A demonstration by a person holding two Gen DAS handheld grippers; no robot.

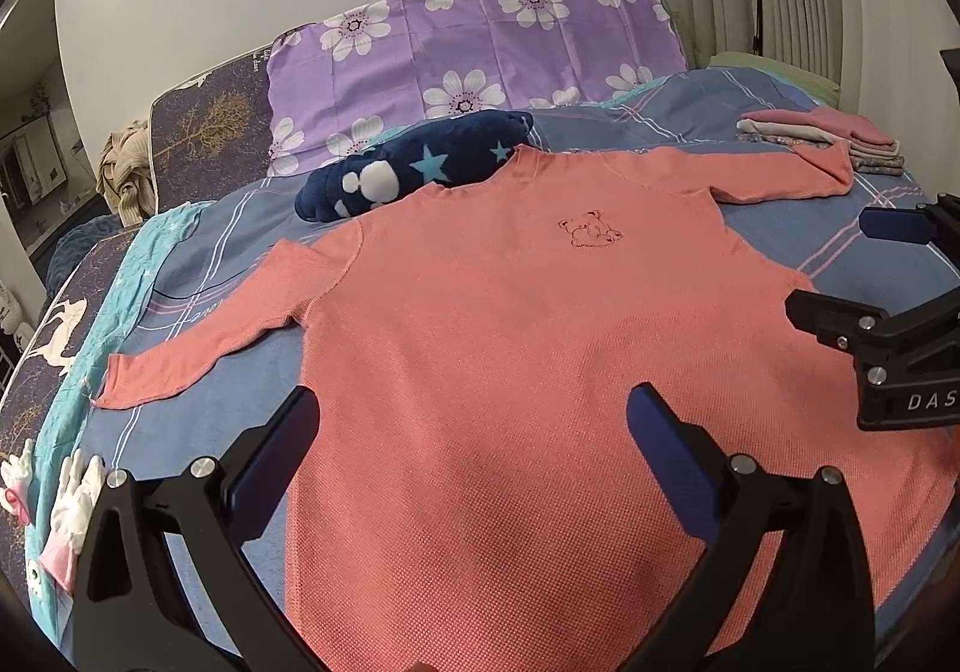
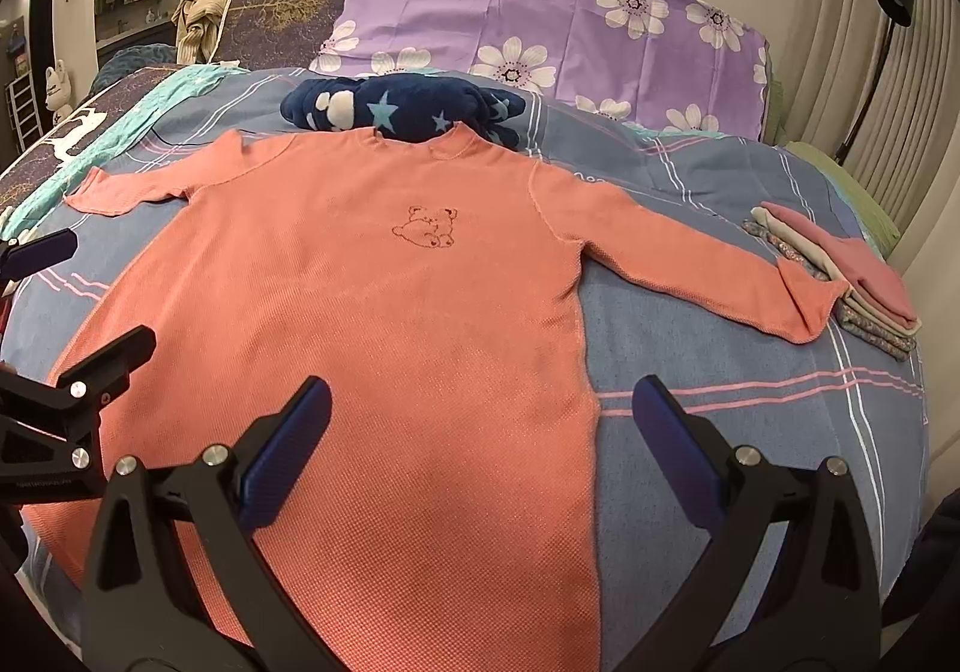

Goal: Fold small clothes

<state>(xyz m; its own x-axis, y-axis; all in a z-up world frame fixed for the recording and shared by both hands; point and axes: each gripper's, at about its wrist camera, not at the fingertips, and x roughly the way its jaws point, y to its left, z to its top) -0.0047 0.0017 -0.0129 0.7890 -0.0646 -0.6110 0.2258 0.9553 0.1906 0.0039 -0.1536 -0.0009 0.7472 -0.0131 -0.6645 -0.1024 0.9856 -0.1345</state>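
Note:
A salmon-pink long-sleeved top (image 1: 492,348) (image 2: 360,312) with a small bear outline on the chest lies flat, face up, on the blue plaid bedspread, both sleeves spread out. My left gripper (image 1: 474,420) hovers open over the top's lower left part, nothing between its fingers. My right gripper (image 2: 480,408) hovers open over the top's lower right edge, one finger above the fabric and the other above the bedspread. Each gripper shows at the side of the other's view: the right gripper (image 1: 840,270) and the left gripper (image 2: 96,288), both open.
A stack of folded clothes (image 2: 852,276) (image 1: 822,138) lies at the bed's right side by the right cuff. A navy star-print bundle (image 1: 414,162) (image 2: 402,108) sits behind the collar. A purple flowered pillow (image 1: 480,54) leans against the wall. Small white and pink items (image 1: 60,504) lie at the left edge.

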